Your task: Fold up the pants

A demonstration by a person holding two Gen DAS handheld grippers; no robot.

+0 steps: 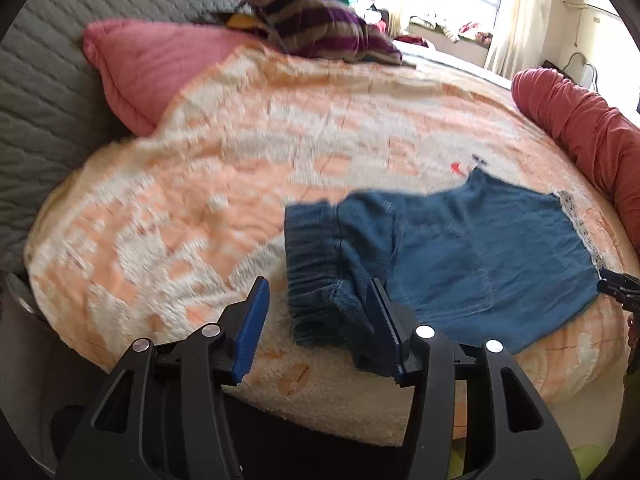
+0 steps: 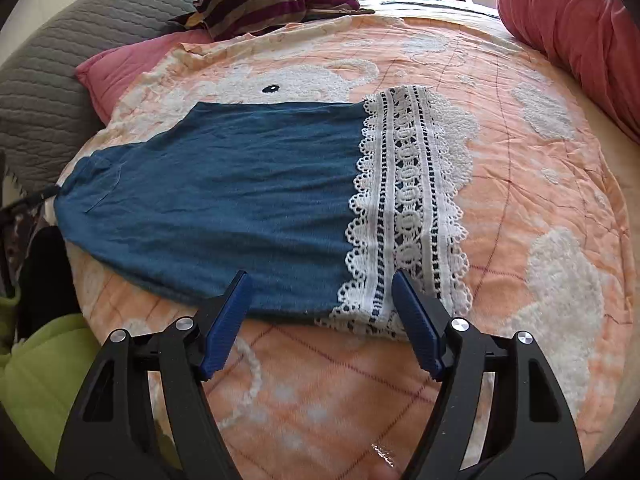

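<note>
Blue denim pants [image 1: 472, 248] with a white lace hem [image 2: 408, 208] lie flat on the peach and white blanket [image 1: 248, 160]. In the left wrist view the ribbed waistband [image 1: 312, 256] is at the near left end. My left gripper [image 1: 318, 292] is open, its jaws standing around the waistband's near corner. In the right wrist view the pants [image 2: 224, 200] stretch from left to the lace hem. My right gripper [image 2: 322, 280] is open, just at the near edge of the pants by the lace. It also shows in the left wrist view [image 1: 620, 288] at the hem.
A pink pillow [image 1: 148, 68] and a striped purple cushion [image 1: 320, 24] lie at the bed's far side. A red bolster [image 2: 576, 36] runs along the right edge. A grey quilted headboard [image 1: 40, 92] is on the left. Green fabric [image 2: 36, 384] is at the near left.
</note>
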